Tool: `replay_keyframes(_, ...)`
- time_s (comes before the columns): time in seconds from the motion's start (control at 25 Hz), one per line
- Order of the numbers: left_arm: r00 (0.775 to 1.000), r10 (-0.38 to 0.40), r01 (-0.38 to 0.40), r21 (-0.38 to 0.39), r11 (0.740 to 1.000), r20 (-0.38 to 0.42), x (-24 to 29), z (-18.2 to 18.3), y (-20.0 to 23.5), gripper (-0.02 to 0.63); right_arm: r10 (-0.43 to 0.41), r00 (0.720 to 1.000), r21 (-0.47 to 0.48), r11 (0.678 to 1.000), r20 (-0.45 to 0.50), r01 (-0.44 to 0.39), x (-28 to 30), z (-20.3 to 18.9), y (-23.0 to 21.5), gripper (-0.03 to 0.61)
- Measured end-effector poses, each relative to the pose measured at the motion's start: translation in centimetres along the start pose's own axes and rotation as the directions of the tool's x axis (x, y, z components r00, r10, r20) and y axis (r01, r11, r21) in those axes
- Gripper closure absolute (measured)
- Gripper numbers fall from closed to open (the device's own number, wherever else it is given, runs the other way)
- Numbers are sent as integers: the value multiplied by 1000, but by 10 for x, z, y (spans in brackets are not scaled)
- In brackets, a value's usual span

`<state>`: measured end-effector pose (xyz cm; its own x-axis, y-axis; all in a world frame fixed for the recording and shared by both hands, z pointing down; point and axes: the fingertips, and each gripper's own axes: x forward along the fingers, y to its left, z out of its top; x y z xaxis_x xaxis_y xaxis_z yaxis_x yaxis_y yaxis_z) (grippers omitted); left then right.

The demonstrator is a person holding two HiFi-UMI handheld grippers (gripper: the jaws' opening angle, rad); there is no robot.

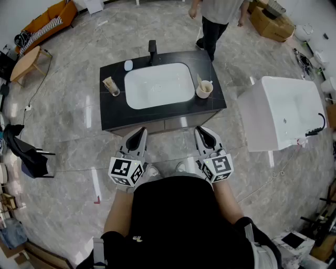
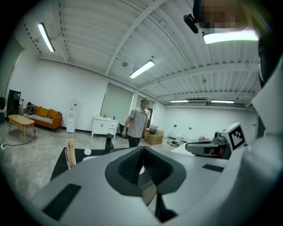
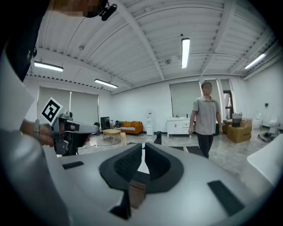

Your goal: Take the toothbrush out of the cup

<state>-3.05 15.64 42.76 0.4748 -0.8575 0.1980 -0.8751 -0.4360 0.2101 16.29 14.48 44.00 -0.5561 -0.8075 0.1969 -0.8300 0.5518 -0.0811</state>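
The toothbrush (image 1: pixel 200 82) stood leaning in the cup (image 1: pixel 204 90), right of the sink (image 1: pixel 157 84) on the black desk (image 1: pixel 113 113), in the upper centre of the head view. A glass (image 1: pixel 111 87) sat at the sink's left. Both the left gripper (image 1: pixel 140 131) and right gripper (image 1: pixel 202 131) were clenched and empty, hanging short of the desk's near edge, probably because no reach had begun. A person (image 1: pixel 218 16) stood beyond on the glossy grey floor (image 1: pixel 68 131); a white tub (image 1: pixel 286 113) lay to the right.
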Motion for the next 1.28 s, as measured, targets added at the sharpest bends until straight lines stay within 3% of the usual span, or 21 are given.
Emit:
replay_keyframes(0.76,999,33,-33,1,999,-23,33,-5,-36,591,30,999,-11,999,26,-30,-15,-1,-44,537)
replay_keyframes(1.04,997,65,-64,26,998,-40,51,-4,-58,591,56,997,37,998,52,-58,-23,-2,-76,535)
replay_keyframes(1.28,995,92,-91,16,996,-47,57,-7,-43,591,55,997,38,998,44,-57,-10,-6,-84,535)
